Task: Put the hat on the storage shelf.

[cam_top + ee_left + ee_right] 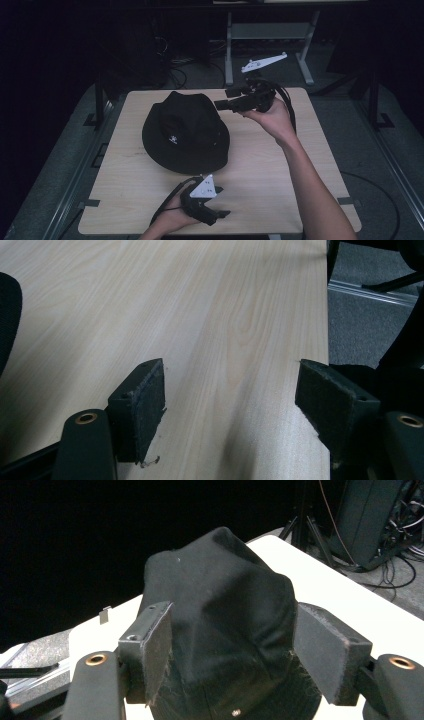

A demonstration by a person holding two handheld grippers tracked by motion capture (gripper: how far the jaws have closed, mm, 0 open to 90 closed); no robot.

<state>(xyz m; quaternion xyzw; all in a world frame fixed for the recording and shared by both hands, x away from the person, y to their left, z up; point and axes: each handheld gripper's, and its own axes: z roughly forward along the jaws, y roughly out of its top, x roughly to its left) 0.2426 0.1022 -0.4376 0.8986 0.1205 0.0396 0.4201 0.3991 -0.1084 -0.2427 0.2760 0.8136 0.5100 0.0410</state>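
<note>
High view shows the black hat (185, 131) lying on the left-centre of the surface (280, 170). Your right claw (223, 98) is raised at the hat's far right edge, released, jaws spread either side of the crown without gripping. Your left claw (223, 206) sits near you over bare wood, also released and holding nothing.

Each black gripper (220, 214) carries a white three-cornered plate (205, 187), black cable (167, 200), felt-faced pads (159, 647) and brass-ringed screw holes (96, 659).
</note>
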